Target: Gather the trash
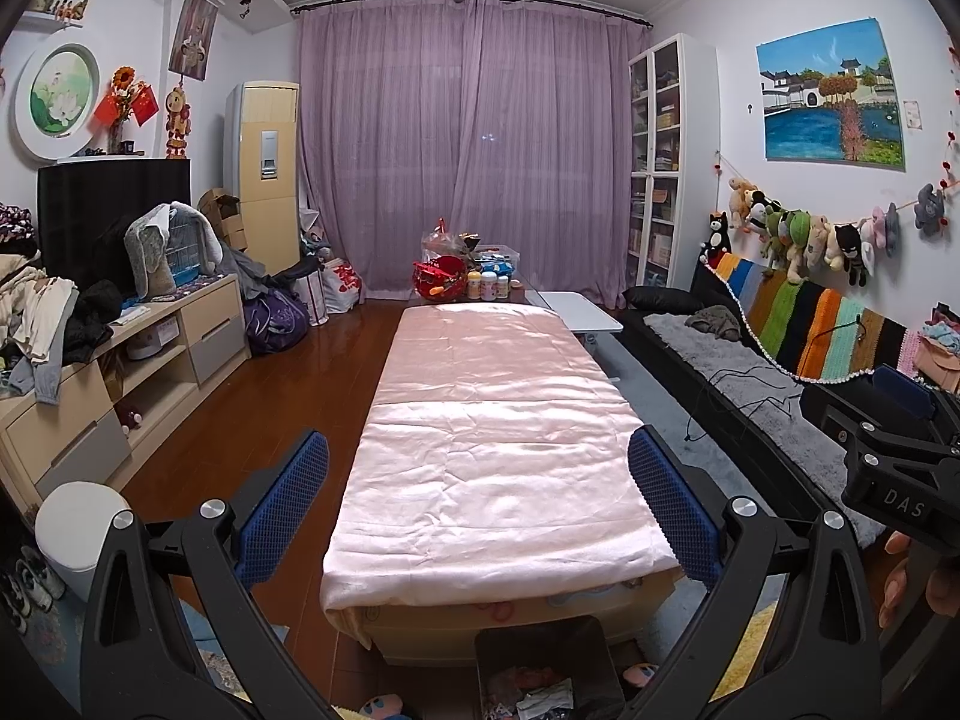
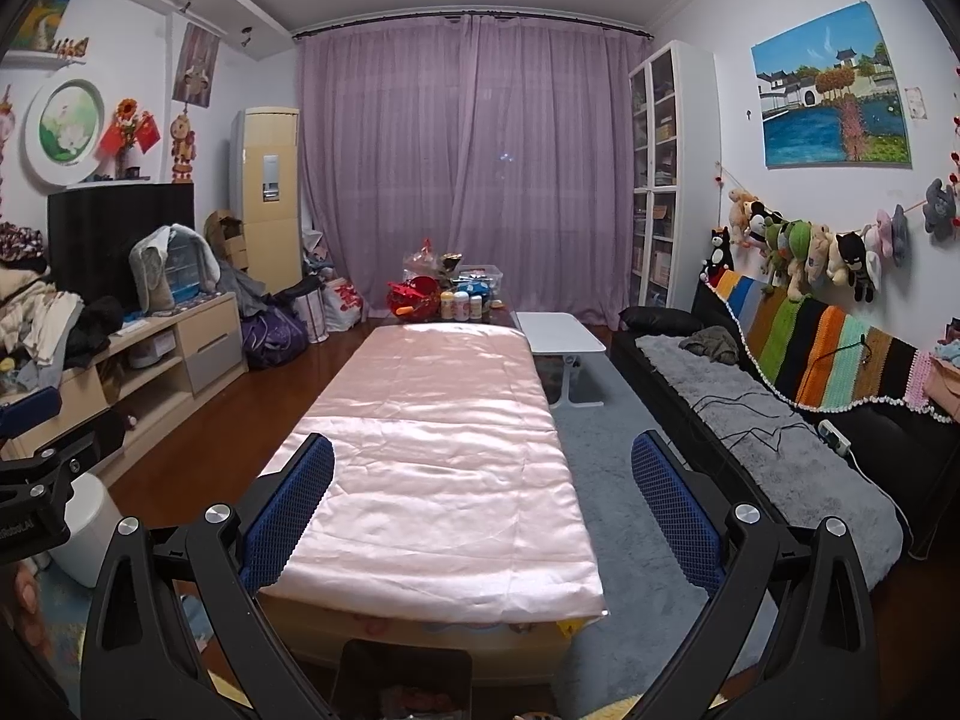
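Both tongs spread, empty: left gripper [image 1: 478,507], right gripper [image 2: 482,507]. Trash sits in the dark bin [image 1: 543,669] at the table's near end (contents blurred). Drop lower, approach one piece squarely.

Side by side, facing pink table [image 1: 492,450], curtain [image 2: 468,168]

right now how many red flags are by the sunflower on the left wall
2. One red flag hangs left of the sunflower, the other red flag right of it, above the dark screen. More could be hidden behind them.
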`<action>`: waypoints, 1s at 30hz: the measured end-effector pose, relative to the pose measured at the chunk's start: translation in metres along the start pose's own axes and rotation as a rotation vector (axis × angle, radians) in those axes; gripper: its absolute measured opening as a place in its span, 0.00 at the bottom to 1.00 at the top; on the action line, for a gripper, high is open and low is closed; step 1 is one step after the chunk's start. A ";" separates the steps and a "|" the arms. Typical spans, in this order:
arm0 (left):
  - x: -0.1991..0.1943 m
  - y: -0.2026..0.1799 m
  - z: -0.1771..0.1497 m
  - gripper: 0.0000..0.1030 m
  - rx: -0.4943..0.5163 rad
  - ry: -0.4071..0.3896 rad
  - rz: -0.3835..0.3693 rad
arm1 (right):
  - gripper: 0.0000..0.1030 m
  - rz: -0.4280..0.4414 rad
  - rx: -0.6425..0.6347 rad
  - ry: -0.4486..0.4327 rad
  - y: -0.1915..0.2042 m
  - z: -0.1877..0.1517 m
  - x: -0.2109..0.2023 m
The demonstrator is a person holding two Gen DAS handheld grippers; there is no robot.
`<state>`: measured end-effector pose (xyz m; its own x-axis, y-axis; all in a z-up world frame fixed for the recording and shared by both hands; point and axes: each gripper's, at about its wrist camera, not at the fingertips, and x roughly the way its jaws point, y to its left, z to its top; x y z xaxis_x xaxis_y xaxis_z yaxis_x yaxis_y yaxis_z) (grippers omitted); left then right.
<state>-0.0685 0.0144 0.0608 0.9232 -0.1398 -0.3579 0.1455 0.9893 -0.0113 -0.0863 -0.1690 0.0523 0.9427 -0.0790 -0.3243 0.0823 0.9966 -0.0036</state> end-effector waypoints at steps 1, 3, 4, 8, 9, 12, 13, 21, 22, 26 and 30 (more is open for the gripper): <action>0.000 0.000 0.000 0.92 0.000 0.000 0.000 | 0.97 0.000 0.001 0.000 0.000 0.000 0.000; 0.000 0.000 0.000 0.92 0.000 -0.001 0.000 | 0.97 0.001 0.002 0.000 0.000 0.000 0.000; 0.000 0.000 0.000 0.92 0.000 0.000 -0.001 | 0.97 0.001 0.003 0.000 0.001 0.000 0.000; 0.001 -0.002 0.000 0.92 0.009 0.006 -0.005 | 0.97 0.000 0.002 0.000 0.000 0.000 0.000; 0.001 -0.002 -0.001 0.92 0.011 0.008 -0.005 | 0.97 -0.001 0.002 0.000 0.000 0.000 0.000; 0.002 -0.002 0.000 0.92 0.008 0.012 0.004 | 0.97 -0.007 0.004 0.002 0.000 -0.001 0.000; 0.002 -0.003 0.000 0.92 0.008 0.013 0.013 | 0.97 -0.008 0.005 0.002 0.000 -0.001 -0.001; 0.003 -0.004 0.000 0.92 -0.006 0.029 0.006 | 0.97 -0.013 0.009 0.007 0.001 -0.003 0.000; 0.003 -0.004 0.000 0.92 -0.002 0.026 0.009 | 0.97 -0.013 0.009 0.009 0.001 -0.003 0.001; 0.001 -0.007 -0.001 0.92 0.019 0.009 0.035 | 0.97 -0.013 0.011 0.008 0.001 -0.003 0.001; 0.000 -0.006 -0.001 0.92 0.016 0.008 0.028 | 0.97 -0.014 0.012 0.006 0.001 -0.003 0.001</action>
<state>-0.0693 0.0081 0.0601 0.9240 -0.1117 -0.3656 0.1255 0.9920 0.0141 -0.0865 -0.1684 0.0488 0.9393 -0.0924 -0.3304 0.0992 0.9951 0.0037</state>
